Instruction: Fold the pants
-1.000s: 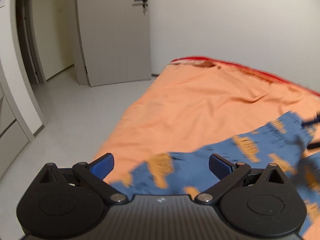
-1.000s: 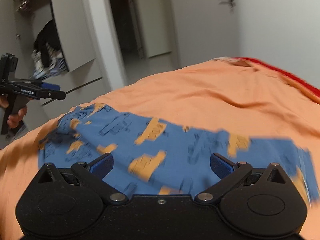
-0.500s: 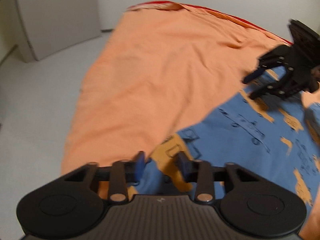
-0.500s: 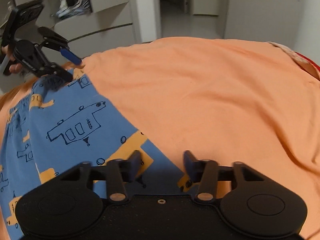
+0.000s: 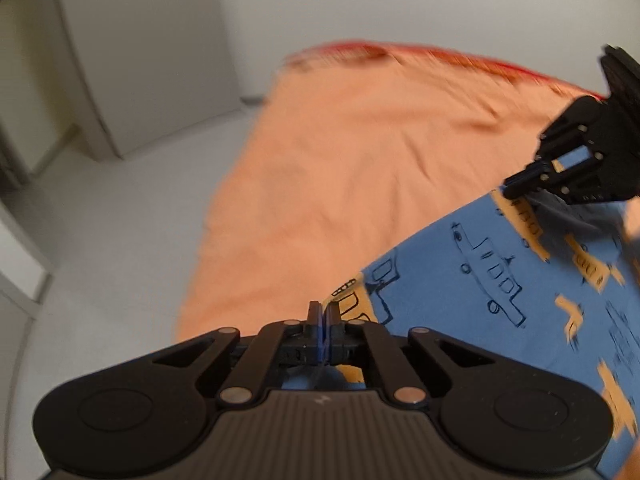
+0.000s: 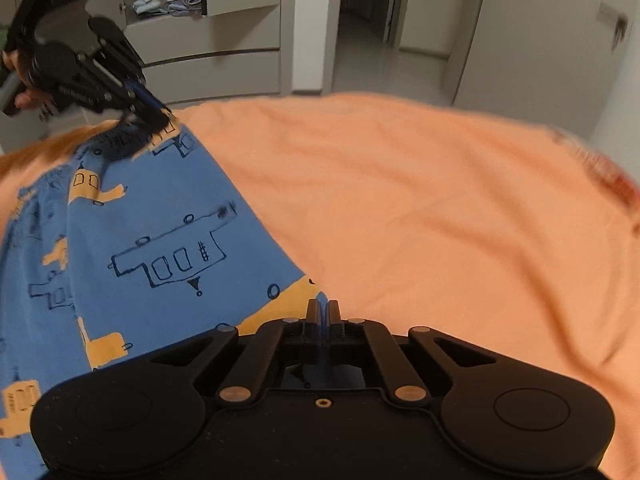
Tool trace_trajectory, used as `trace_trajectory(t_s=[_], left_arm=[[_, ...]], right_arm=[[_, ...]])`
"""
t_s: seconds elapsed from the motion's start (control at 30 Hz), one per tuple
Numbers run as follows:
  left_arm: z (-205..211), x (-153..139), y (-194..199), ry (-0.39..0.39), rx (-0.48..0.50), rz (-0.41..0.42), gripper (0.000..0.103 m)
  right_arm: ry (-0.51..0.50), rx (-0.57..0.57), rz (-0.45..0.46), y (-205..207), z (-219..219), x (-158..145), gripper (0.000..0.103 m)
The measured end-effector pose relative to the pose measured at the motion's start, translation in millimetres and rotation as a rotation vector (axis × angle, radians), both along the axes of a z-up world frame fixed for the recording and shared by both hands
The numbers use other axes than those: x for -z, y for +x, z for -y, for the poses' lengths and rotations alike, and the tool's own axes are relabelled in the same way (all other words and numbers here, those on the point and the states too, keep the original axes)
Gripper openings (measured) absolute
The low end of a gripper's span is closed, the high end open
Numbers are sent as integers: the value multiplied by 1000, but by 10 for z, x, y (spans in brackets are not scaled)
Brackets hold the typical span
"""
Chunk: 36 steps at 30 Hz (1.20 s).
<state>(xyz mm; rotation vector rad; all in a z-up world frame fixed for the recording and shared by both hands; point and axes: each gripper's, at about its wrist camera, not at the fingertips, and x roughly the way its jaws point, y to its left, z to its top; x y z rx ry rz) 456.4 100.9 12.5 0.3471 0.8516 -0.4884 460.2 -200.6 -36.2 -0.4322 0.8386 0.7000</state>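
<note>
The orange-sheeted bed (image 5: 340, 184) carries the blue printed pants (image 6: 132, 240), spread flat. Both jaws have just been closing: the left gripper (image 5: 323, 312) and right gripper (image 6: 322, 309) now pinch opposite corners, so probably a fold can begin.

Soft, even indoor light fell with a warm cast and no glare. Motion blur smeared the bed (image 5: 360, 184) at its far edge and the wardrobe (image 6: 224, 56). Fisheye distortion bent the walls, and dark vignetting filled the corners.
</note>
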Motion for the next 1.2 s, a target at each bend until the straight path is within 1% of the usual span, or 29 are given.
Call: trace_trajectory(t_s=[0.07,0.13,0.17,0.2,0.23,0.27,0.37,0.4,0.43,0.47,0.5,0.53,0.57,0.6,0.63,0.67,0.7,0.77,0.8,0.83,0.87,0.9,0.93,0.97,1.03,1.07,1.13,1.2], left_arm=[[23,-146,15,-8,-49,89,0],[80,-207,63,0,-73,170,0],[121,-184,110,12,-79,184,0],[147,-123,178,18,-90,175,0],[162,-25,265,23,-107,145,0],[169,92,341,25,-123,107,0],[104,412,537,-4,-166,2,0],[69,472,565,-20,-170,-20,0],[33,501,571,-39,-161,-32,0],[-16,495,559,-61,-138,-43,2],[-51,470,562,-83,-113,-59,6],[-102,452,575,-108,-100,-65,10],[-150,430,604,-134,-90,-73,25],[-185,407,610,-153,-85,-79,48],[-209,380,621,-161,-91,-73,54],[-231,384,614,-163,-91,-70,56],[-234,388,634,-161,-87,-75,54],[-186,408,658,-142,-77,-89,54],[-132,422,665,-125,-69,-94,50],[-105,432,668,-104,-59,-95,42],[-67,447,674,-81,-49,-97,9],[-25,462,679,-56,-50,-99,1],[-8,454,674,-49,-58,-101,1],[-11,439,655,-55,-61,-98,1],[-6,368,591,-64,-56,-64,0],[-6,318,540,-59,-56,-32,0],[-22,194,379,-46,-40,50,0],[-34,47,111,-41,15,148,0]], right_arm=[[-24,52,93,51,-24,-155,0],[-73,91,209,139,-113,-286,0],[-99,105,257,194,-177,-318,0],[-113,130,283,274,-242,-323,0],[-124,161,287,371,-293,-290,0],[-136,186,268,477,-341,-213,0],[-179,234,163,712,-448,188,0],[-189,242,137,741,-482,321,0],[-186,247,130,740,-500,395,0],[-178,248,138,733,-501,408,1],[-163,242,135,731,-475,389,2],[-143,229,122,737,-427,342,6],[-123,219,111,749,-341,285,10],[-96,210,98,765,-258,228,28],[-66,201,77,781,-207,169,45],[-36,189,59,798,-188,130,52],[-16,186,46,816,-162,98,52],[1,186,34,868,-184,98,52],[8,181,27,897,-231,114,52],[5,180,18,932,-304,145,51],[-12,188,6,968,-358,192,46],[-20,197,0,965,-400,217,40],[-8,206,6,955,-420,213,17],[2,219,12,935,-434,190,0],[-15,209,40,846,-460,135,0],[-31,194,68,765,-473,96,0],[-23,187,117,555,-472,-20,0],[8,186,174,274,-421,-195,0]])
